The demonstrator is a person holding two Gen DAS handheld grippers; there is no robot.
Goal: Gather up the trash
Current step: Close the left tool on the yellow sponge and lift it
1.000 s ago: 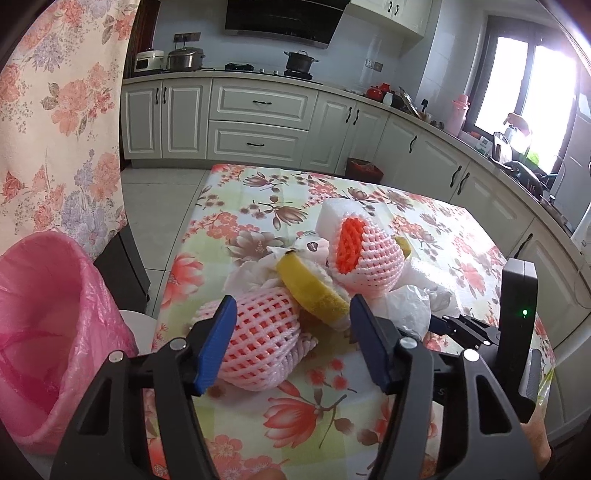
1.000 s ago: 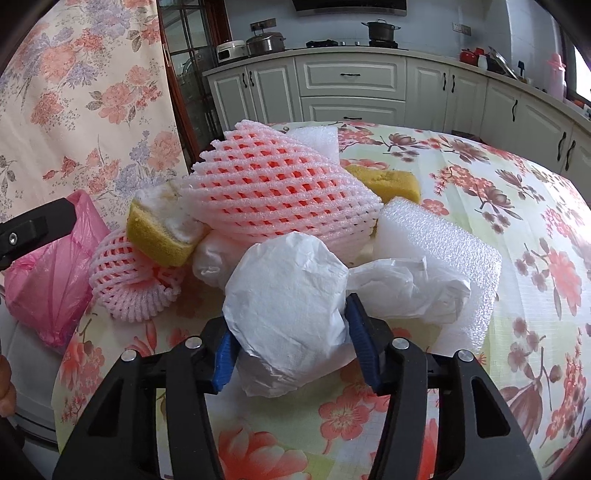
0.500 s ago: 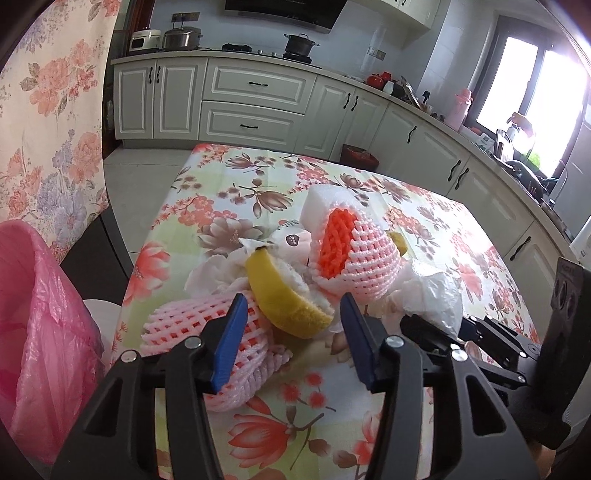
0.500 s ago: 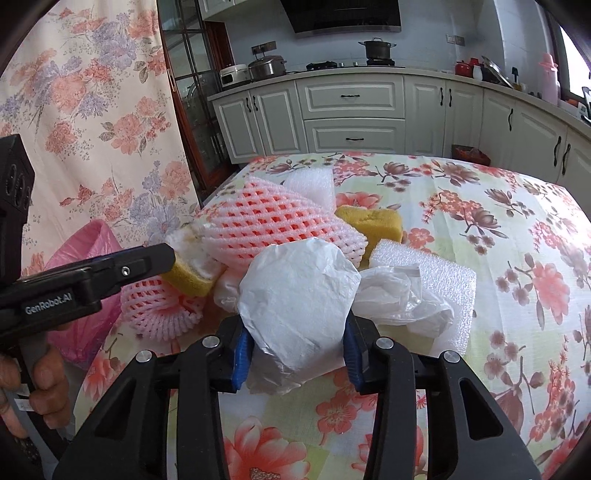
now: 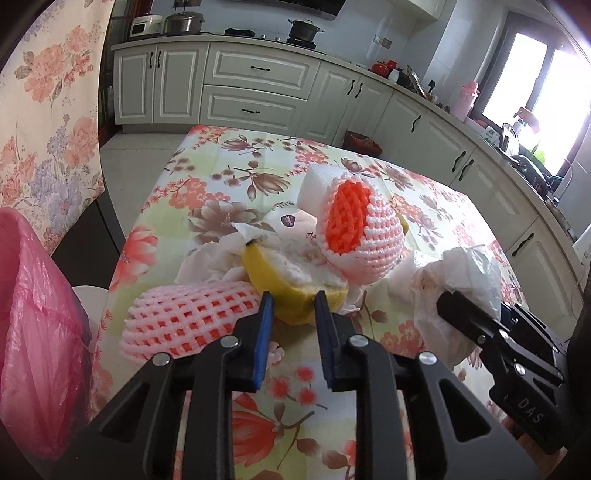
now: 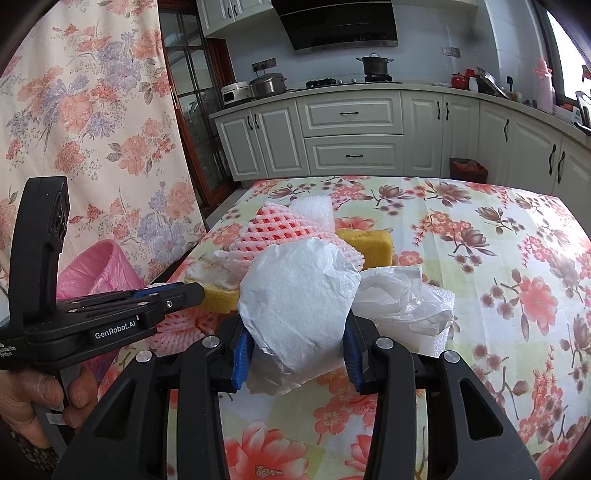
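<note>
Gripping white paper wad (image 6: 299, 306), right hand-held gripper (image 6: 295, 354).

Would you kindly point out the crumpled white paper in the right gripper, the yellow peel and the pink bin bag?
crumpled white paper (image 6: 299, 306): right wrist view, middle of its front face.
yellow peel (image 5: 291, 286): left wrist view, white pith near the rind.
pink bin bag (image 5: 33, 332): left wrist view, its side wall.

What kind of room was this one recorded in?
A home kitchen, most likely: white cabinets under a counter, a pot on the stove below a range hood, and a table with a floral cloth.
</note>
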